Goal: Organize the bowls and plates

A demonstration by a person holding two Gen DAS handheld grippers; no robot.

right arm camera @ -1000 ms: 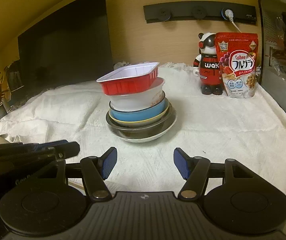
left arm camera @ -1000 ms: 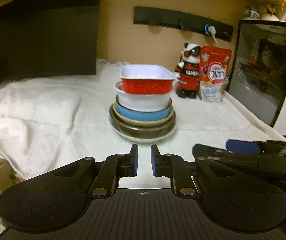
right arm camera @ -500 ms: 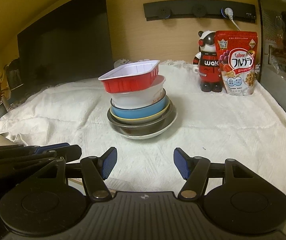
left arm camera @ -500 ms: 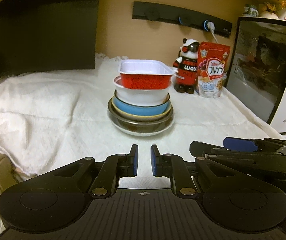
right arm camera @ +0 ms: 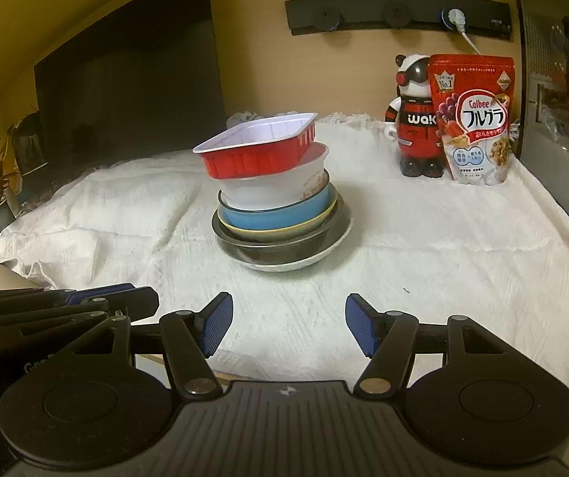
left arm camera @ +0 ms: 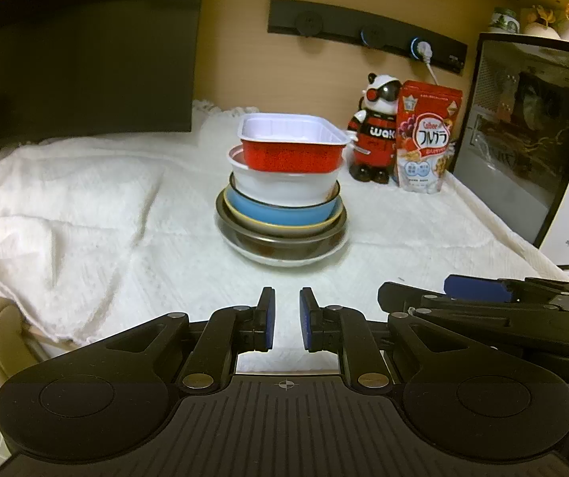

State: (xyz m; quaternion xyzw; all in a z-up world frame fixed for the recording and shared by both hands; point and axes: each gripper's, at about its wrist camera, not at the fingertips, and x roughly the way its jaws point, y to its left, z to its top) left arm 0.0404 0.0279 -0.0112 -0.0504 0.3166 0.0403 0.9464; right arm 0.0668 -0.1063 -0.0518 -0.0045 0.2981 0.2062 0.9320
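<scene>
At frame center a red tray (right arm camera: 258, 150) tilts atop stacked bowls (right arm camera: 280, 218) on the cloth-covered worktop (right arm camera: 443, 254), open cloth around; left gripper (left arm camera: 283, 320) fingers narrow and empty, right gripper (right arm camera: 287, 328) fingers wide and empty.

White cloth (right arm camera: 423, 262) under dish stack (right arm camera: 280, 214)

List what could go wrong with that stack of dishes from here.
1. The red rectangular tray sits tilted and overhanging the white plastic bowl; a nudge could slide it off.
2. The stack rests on a wrinkled white cloth, so snagging it could topple everything.
</scene>
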